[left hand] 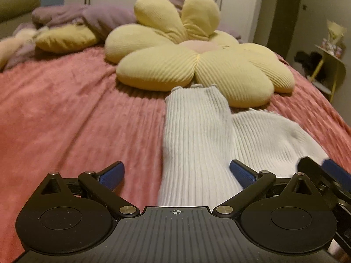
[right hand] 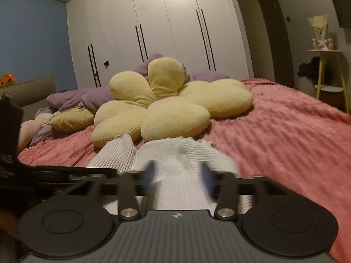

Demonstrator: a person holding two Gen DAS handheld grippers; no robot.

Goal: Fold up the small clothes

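Left wrist view: both grippers released over two white socks.
Left gripper [left hand: 176, 172] fingers apart; right gripper [right hand: 176, 173] fingers apart, blurred. Socks [left hand: 193, 135] lie flat, overlapping, on pink bedspread [left hand: 76, 114]; folding apparently pending.

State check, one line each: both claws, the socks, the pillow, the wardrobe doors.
Left claw: open, fingers either side of a sock, not pressing.
Right claw: open, blurred, sock between its fingers.
White ribbed socks: two, flat on the pink ribbed bedspread, overlapping, unfolded.
Yellow flower-shaped pillow: lying on the bed beyond the sock cuffs.
White wardrobe doors: closed.
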